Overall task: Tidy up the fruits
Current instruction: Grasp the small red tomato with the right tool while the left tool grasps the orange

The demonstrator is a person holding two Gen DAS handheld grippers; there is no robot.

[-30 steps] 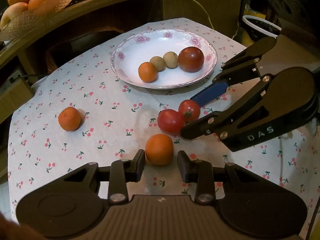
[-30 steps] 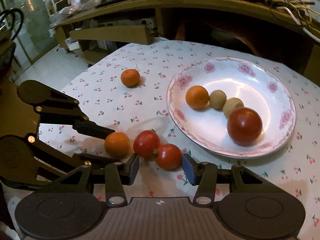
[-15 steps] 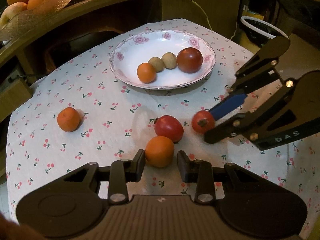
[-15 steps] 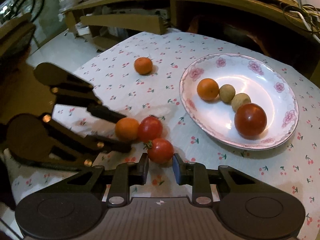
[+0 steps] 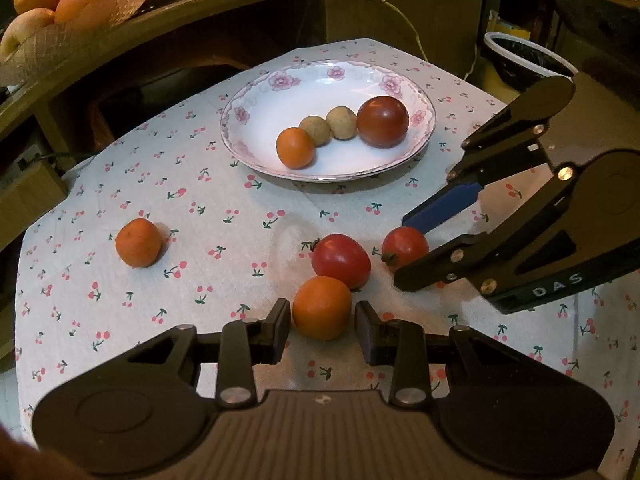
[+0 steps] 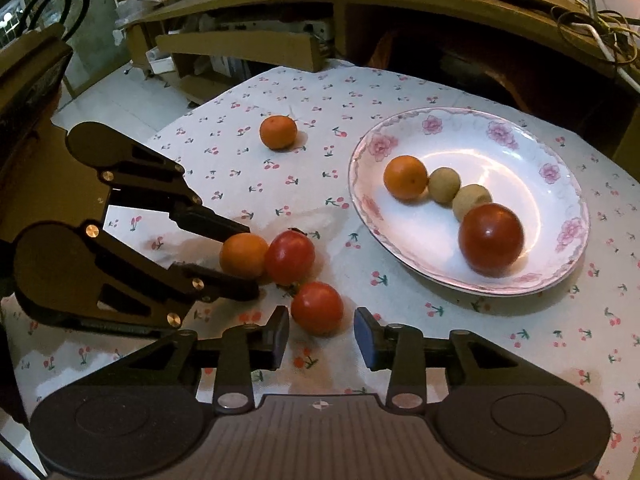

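Right wrist view: right gripper (image 6: 321, 329) is spread around the small tomato (image 6: 317, 308) on the tabletop (image 6: 500, 340); left gripper (image 5: 322, 321) brackets the orange (image 5: 322, 307), unclamped. Risk: round fruit rolls away under off-centre closure.

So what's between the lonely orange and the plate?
Nothing but cherry-print cloth: in the right wrist view, the stretch from the lone orange to the plate is bare.
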